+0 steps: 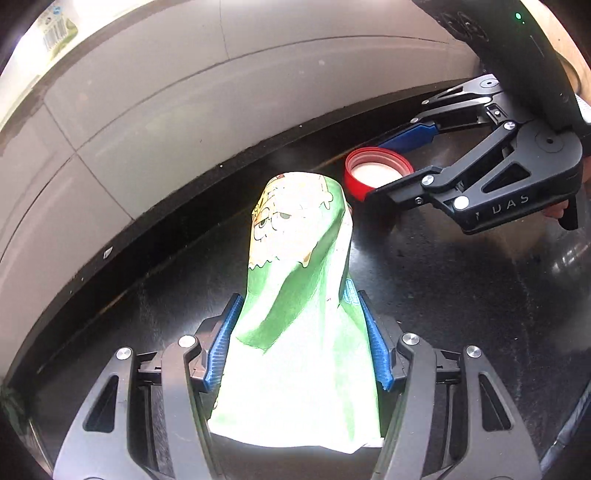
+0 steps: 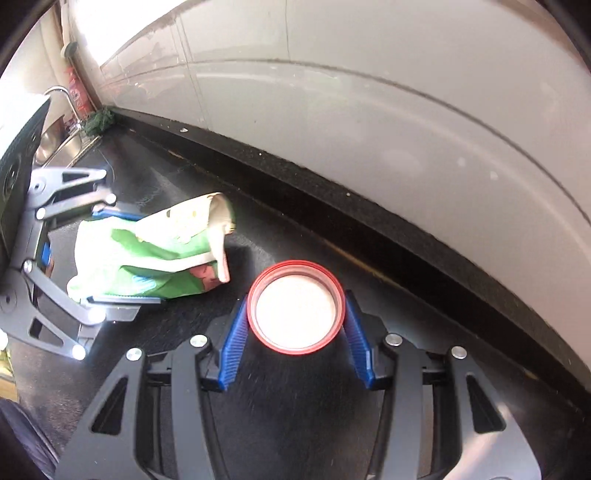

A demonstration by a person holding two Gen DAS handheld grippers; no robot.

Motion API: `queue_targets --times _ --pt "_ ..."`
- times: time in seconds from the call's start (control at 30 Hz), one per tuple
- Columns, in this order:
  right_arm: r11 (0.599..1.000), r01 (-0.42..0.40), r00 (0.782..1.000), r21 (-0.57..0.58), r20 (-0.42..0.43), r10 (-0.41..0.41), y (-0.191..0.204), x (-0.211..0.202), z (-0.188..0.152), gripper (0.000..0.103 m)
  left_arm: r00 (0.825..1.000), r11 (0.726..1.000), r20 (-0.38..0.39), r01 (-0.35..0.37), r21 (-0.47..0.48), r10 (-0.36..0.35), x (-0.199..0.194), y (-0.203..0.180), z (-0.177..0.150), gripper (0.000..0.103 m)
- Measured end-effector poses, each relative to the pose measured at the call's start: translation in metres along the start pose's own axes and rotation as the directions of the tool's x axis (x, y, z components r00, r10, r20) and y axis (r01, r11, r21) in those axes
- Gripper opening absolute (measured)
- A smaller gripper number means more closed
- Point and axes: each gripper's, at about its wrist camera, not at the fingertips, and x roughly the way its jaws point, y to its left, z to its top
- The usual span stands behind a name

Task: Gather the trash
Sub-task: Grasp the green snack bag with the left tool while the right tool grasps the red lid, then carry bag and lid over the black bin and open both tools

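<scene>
Left tool (image 1: 295, 314) clamps green wrapper (image 1: 295, 295); right-wrist view alone shows sink (image 2: 55, 142).

The label (image 1: 59, 26) at the top-left edge is cut off, its print unreadable.

Readable: the letters "DAS", printed pale on the black body of the right gripper (image 1: 373, 164), at the right of the left wrist view. Barcode on a label (image 1: 55, 26) at far left, digits too small to read. Cartoon face, no legible words, on the green wrapper (image 1: 295, 295). Red lettering on a bottle (image 2: 75, 92) far left, blurred, unreadable.
</scene>
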Motion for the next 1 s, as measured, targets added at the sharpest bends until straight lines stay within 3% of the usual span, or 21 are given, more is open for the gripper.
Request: queue_targets --times 0.2,0.37,0.47,0.67,1.0 --pt "0.999 0.031 0.999 0.019 0.016 -0.031 0.032 -0.055 -0.029 0.049 0.998 0.988 -0.003 -0.057 -0.142 0.057 -0.050 -0.026 -0.024 0.060" --pt "0.999 0.039 0.999 0.031 0.030 -0.040 0.061 -0.099 -0.074 0.049 0.996 0.969 -0.026 -0.091 -0.228 0.087 -0.089 -0.062 -0.054 0.060" --pt "0.999 0.033 0.999 0.041 0.024 -0.034 0.088 -0.114 -0.101 0.049 0.995 0.965 -0.035 -0.103 -0.240 0.097 -0.103 -0.095 -0.066 0.060" --pt "0.998 0.044 0.999 0.048 0.014 -0.045 0.106 -0.146 -0.154 0.049 0.995 0.961 -0.023 -0.097 -0.259 0.095 -0.140 -0.144 -0.097 0.060" --pt "0.996 0.072 0.995 0.047 0.061 -0.075 0.127 -0.171 -0.161 0.049 0.991 0.958 0.006 -0.131 -0.255 0.137 -0.164 -0.143 -0.105 0.060"
